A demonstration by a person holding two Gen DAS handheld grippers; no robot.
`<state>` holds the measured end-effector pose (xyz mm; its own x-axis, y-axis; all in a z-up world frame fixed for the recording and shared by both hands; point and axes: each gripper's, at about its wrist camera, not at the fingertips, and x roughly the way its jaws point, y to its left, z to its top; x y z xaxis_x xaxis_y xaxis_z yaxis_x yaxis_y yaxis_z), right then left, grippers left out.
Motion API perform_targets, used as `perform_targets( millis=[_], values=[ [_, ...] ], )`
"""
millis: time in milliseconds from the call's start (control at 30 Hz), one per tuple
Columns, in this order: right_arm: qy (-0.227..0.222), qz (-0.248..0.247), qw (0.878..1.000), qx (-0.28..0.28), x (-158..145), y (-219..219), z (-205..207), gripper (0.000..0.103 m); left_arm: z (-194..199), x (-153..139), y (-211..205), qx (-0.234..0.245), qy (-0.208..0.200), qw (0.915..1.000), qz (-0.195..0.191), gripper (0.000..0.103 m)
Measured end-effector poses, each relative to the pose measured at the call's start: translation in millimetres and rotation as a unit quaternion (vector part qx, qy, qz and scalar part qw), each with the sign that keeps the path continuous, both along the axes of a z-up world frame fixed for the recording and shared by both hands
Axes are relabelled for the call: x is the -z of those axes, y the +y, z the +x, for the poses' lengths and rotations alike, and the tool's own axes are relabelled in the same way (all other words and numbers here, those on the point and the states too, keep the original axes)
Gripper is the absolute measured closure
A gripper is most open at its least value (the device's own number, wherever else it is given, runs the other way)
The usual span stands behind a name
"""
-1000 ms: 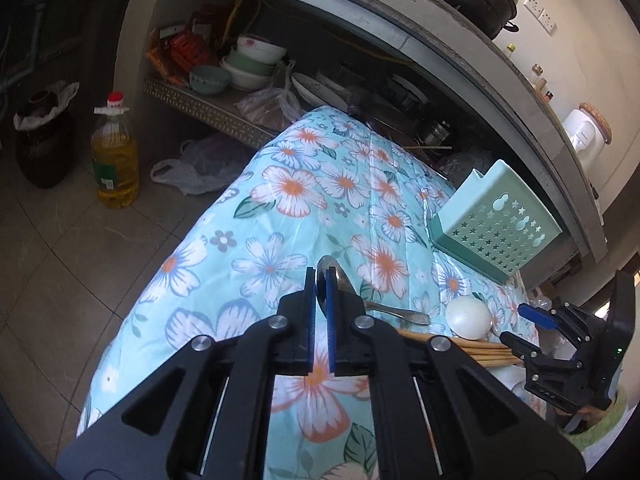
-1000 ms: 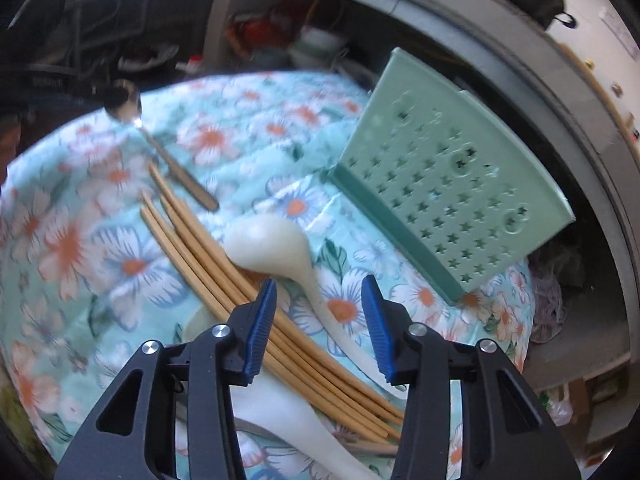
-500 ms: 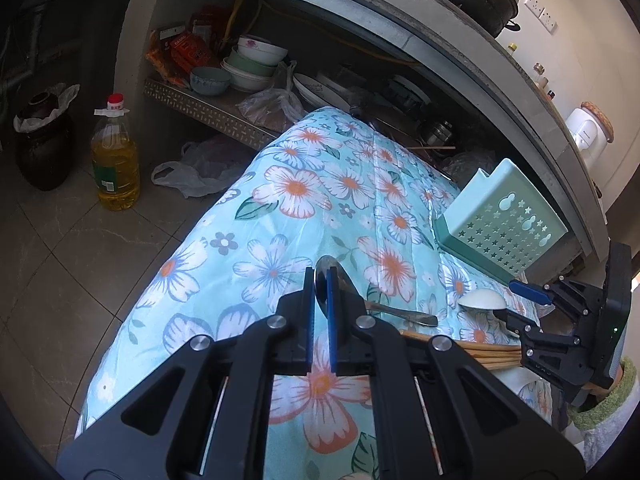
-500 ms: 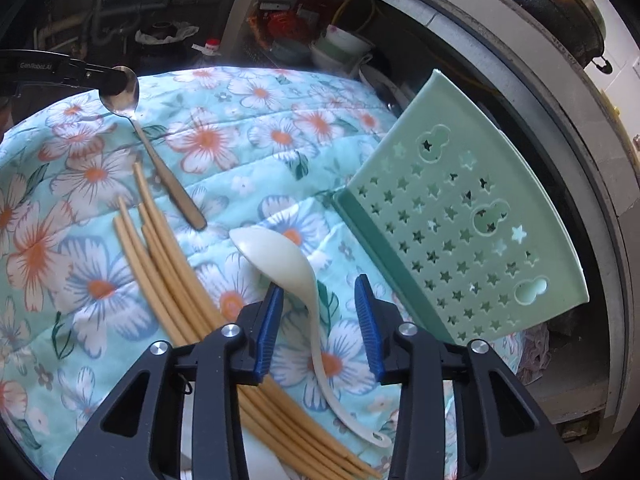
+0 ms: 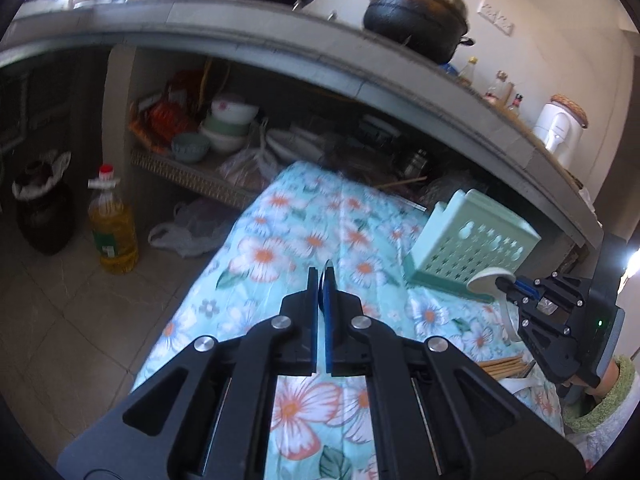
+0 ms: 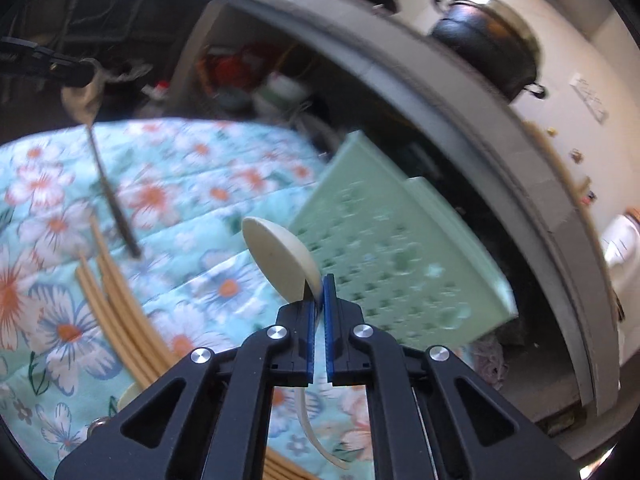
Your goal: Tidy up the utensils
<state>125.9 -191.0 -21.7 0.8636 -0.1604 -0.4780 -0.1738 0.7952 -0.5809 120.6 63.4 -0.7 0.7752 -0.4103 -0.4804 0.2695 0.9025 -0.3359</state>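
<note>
My left gripper (image 5: 322, 276) holds the bowl of a metal spoon (image 6: 82, 98), its jaws closing the last bit on it. The spoon hangs clear above the floral cloth (image 5: 304, 240), handle down. My right gripper (image 6: 320, 286) grips a white plastic spoon (image 6: 280, 254) at the neck, jaws just closing tight on it, bowl up and handle curving below. From the left wrist view that gripper (image 5: 506, 284) and white spoon (image 5: 486, 280) hover before the green star-holed basket (image 5: 472, 248). The basket (image 6: 392, 256) lies tilted on the cloth. Several wooden chopsticks (image 6: 116, 304) lie on the cloth at left.
Another white spoon (image 6: 132, 396) peeks from under the chopsticks. An oil bottle (image 5: 114, 236) and a dark jar (image 5: 42, 216) stand on the floor at left. Bowls (image 5: 228, 120) fill the shelf under the counter, which carries a black pot (image 5: 420, 12). A green sleeve (image 5: 604, 396) is at the right.
The right jaws closed on the white spoon and lifted it off the cloth. The left gripper rose with the metal spoon, whose handle left the cloth and now hangs down.
</note>
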Motion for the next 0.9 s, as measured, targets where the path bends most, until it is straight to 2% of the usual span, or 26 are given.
perform_targets(
  millis=[100,233,400,467,633,800,900],
  values=[
    [-0.047,0.031,0.998,0.028,-26,-15,-10,0.099,-3,-28,-5,0.007,-0.042,0.9991,0.004,0.102],
    [-0.111,0.076,0.989,0.064,-59,-40,-27,0.099,-6,-74,-12,0.016,-0.110,0.9938,0.001,0.102],
    [-0.166,0.166,0.969,0.083,-98,-72,-45,0.099,-3,-132,-32,0.036,-0.199,0.9793,-0.015,0.102],
    [-0.186,0.202,0.958,0.087,-111,-85,-51,0.099,4,-148,-50,0.050,-0.216,0.9751,-0.011,0.102],
    [-0.216,0.262,0.936,0.090,-131,-116,-58,0.099,33,-164,-105,0.080,-0.214,0.9733,0.026,0.102],
    [-0.236,0.299,0.920,0.091,-145,-141,-57,0.099,60,-152,-151,0.102,-0.192,0.9734,0.072,0.102],
    [-0.244,0.338,0.905,0.083,-153,-159,-57,0.099,71,-139,-167,0.103,-0.181,0.9732,0.097,0.102]
  ],
)
